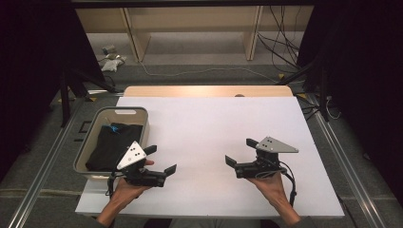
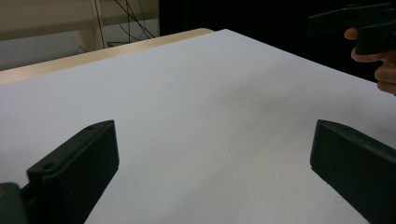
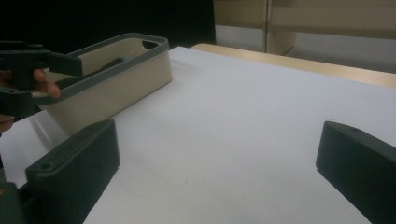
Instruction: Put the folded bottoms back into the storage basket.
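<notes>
A grey-rimmed beige bin (image 1: 100,124) stands at the table's left, with a folded black cloth (image 1: 114,145) inside it. My left gripper (image 1: 160,159) hovers just right of the bin's near corner, open and empty, its jaws pointing right across the white sheet (image 1: 214,128). My right gripper (image 1: 240,152) is at the front right, open and empty, jaws pointing left. In the left gripper view the jaws stand wide apart over bare sheet (image 2: 201,116), with the other hand and gripper (image 2: 369,28) at top right. The right gripper view shows the bin (image 3: 116,79) at left, with the other gripper (image 3: 28,70) beside it.
A strip of wooden tabletop (image 1: 209,91) shows beyond the sheet's far edge. Past the table stand light wooden shelf legs (image 1: 252,38) and loose cables (image 1: 280,42) on the floor. Metal rails (image 1: 43,175) run along both sides of the table.
</notes>
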The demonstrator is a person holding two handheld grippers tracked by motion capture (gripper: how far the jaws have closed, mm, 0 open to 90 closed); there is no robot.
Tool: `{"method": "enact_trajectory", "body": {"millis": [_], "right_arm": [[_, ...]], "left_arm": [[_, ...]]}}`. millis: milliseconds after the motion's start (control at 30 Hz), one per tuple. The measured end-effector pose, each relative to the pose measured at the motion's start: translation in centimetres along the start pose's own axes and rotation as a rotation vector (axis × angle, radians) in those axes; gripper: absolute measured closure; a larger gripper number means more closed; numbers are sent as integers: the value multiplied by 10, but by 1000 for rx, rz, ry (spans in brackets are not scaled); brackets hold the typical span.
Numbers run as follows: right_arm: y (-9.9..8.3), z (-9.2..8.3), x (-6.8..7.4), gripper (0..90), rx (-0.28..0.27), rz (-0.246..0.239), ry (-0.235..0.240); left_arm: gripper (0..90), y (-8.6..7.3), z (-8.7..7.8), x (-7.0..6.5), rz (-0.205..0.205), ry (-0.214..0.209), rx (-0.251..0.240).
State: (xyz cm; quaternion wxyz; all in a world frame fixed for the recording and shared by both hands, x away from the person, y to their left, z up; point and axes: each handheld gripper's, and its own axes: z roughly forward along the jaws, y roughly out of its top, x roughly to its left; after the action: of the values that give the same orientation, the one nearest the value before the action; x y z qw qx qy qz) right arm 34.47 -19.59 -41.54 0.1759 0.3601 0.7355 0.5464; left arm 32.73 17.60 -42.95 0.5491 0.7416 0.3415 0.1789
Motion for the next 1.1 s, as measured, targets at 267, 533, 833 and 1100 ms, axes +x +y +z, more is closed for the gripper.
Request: {"method": "enact_trajectory", "body": {"millis": [267, 533, 833, 1100], "right_arm": [[-12, -10, 0, 4, -1, 3, -20], [-19, -23, -2, 4, -2, -12, -39], [-22, -34, -6, 4, -8, 4, -48], [-26, -38, -5, 4, 7, 8, -45]], "left_arm": [[10, -3, -5, 1, -29, -11, -15], [5, -8, -8, -1, -26, -16, -16], [0, -12, -7, -3, -18, -8, 1], [0, -13, -12, -1, -42, 5, -11]]}}
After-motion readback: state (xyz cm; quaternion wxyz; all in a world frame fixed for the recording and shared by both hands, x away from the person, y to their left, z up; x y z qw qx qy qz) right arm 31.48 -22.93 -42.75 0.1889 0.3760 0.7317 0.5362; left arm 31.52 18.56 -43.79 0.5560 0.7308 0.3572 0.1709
